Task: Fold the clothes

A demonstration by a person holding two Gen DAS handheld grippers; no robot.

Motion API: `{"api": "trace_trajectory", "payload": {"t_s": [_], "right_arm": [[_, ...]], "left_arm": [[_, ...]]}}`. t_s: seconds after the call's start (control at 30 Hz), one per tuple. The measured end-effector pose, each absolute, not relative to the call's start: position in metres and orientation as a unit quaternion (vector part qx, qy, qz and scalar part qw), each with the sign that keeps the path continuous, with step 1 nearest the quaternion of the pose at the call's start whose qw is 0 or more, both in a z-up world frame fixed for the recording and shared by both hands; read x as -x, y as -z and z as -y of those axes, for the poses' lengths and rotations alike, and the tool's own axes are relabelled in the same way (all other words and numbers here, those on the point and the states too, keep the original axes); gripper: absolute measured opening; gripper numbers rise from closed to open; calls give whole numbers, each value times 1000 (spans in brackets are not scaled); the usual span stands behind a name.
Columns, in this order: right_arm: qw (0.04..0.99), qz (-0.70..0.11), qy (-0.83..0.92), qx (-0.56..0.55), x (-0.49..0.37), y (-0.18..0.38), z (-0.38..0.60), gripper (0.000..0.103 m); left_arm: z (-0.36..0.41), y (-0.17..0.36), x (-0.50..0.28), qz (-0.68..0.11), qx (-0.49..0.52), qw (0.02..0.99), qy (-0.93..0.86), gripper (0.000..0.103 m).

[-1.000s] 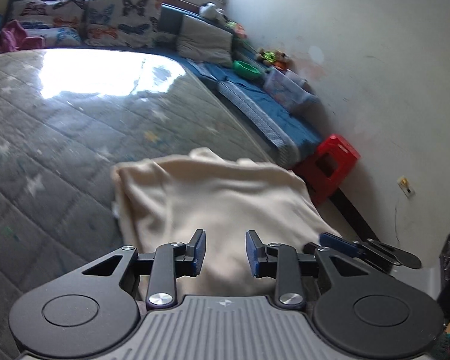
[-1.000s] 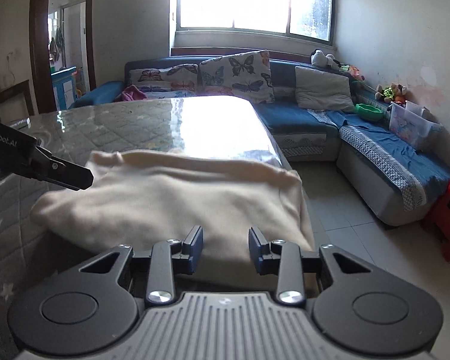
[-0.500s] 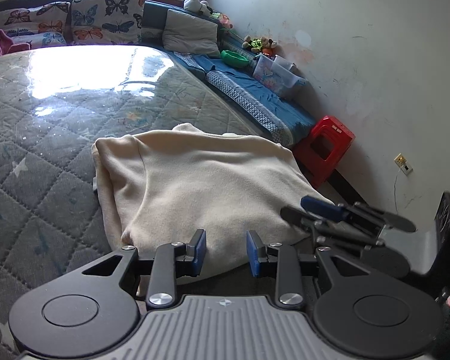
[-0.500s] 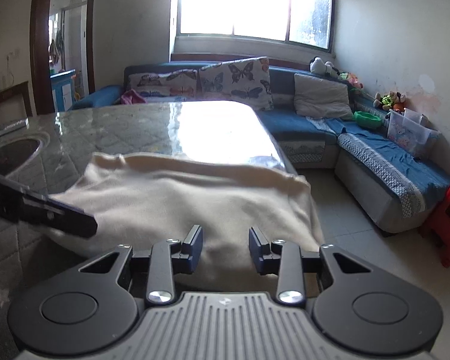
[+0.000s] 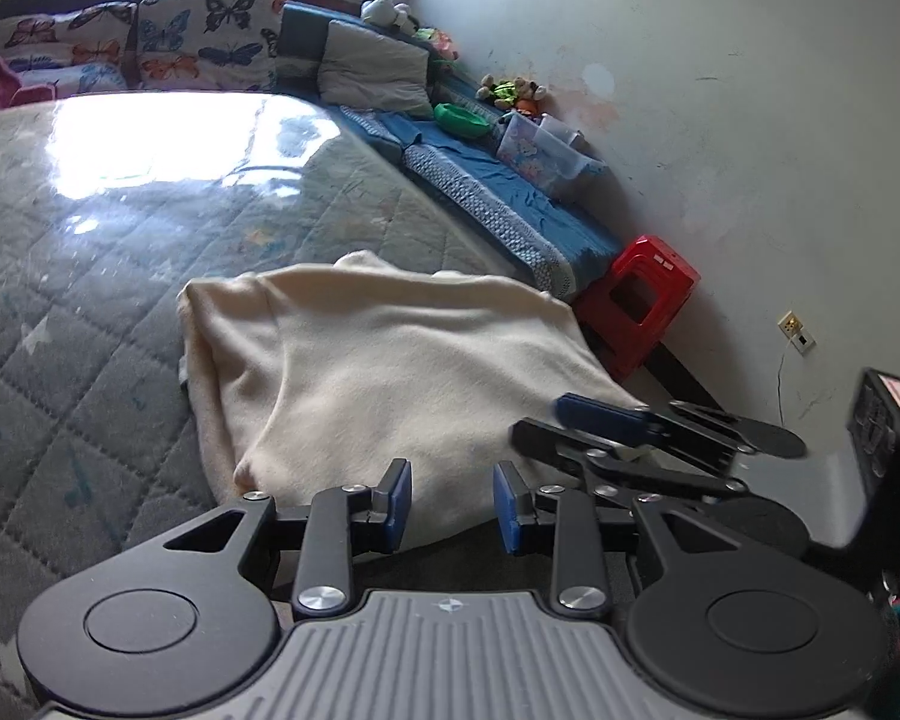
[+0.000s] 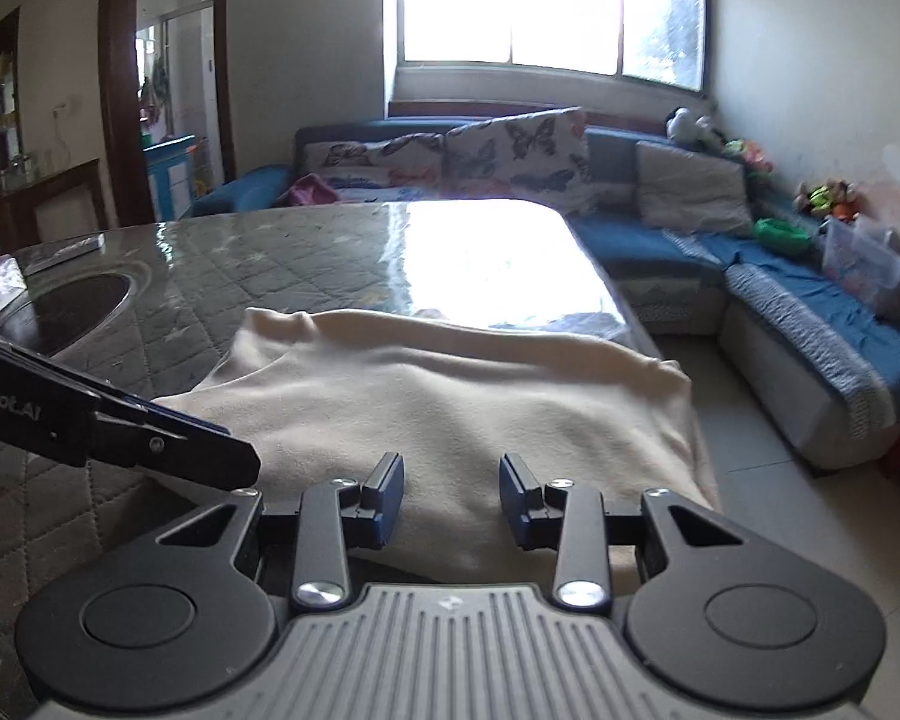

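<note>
A cream garment (image 5: 402,378) lies folded on the grey quilted table (image 5: 90,276), near the table's right edge. It also shows in the right wrist view (image 6: 462,408). My left gripper (image 5: 453,507) is open and empty, just short of the garment's near edge. My right gripper (image 6: 450,498) is open and empty over the near edge of the garment. The right gripper also shows in the left wrist view (image 5: 630,438), at the garment's right corner. The left gripper's finger (image 6: 150,438) shows at the left in the right wrist view.
A blue corner sofa (image 6: 750,276) with butterfly cushions (image 5: 210,42) runs behind and right of the table. A red plastic stool (image 5: 642,300) stands on the floor by the wall. A round dark inset (image 6: 72,306) lies in the table's left part.
Both grippers have drawn back toward the near edge of the garment and stayed open. The right gripper has come further into the left wrist view.
</note>
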State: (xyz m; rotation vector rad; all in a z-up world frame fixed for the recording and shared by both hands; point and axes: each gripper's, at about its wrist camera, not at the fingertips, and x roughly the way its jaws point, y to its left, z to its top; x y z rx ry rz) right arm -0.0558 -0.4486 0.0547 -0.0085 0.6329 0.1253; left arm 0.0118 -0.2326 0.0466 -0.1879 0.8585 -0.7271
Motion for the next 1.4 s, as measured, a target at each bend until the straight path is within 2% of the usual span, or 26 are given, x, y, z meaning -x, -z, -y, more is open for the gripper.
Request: {"api": "trace_trajectory", "payload": {"t_s": [0.3, 0.57, 1.4], "right_arm": [[939, -333, -71, -38, -12, -79, 480, 35], [921, -382, -76, -20, -66, -61, 472, 34], [914, -394, -97, 19, -96, -50, 446, 35]], "left_arm": [[259, -44, -25, -405, 68, 838, 360, 32], [267, -37, -30, -409, 64, 831, 371, 32], [266, -33, -35, -420, 79, 819, 382, 34]]}}
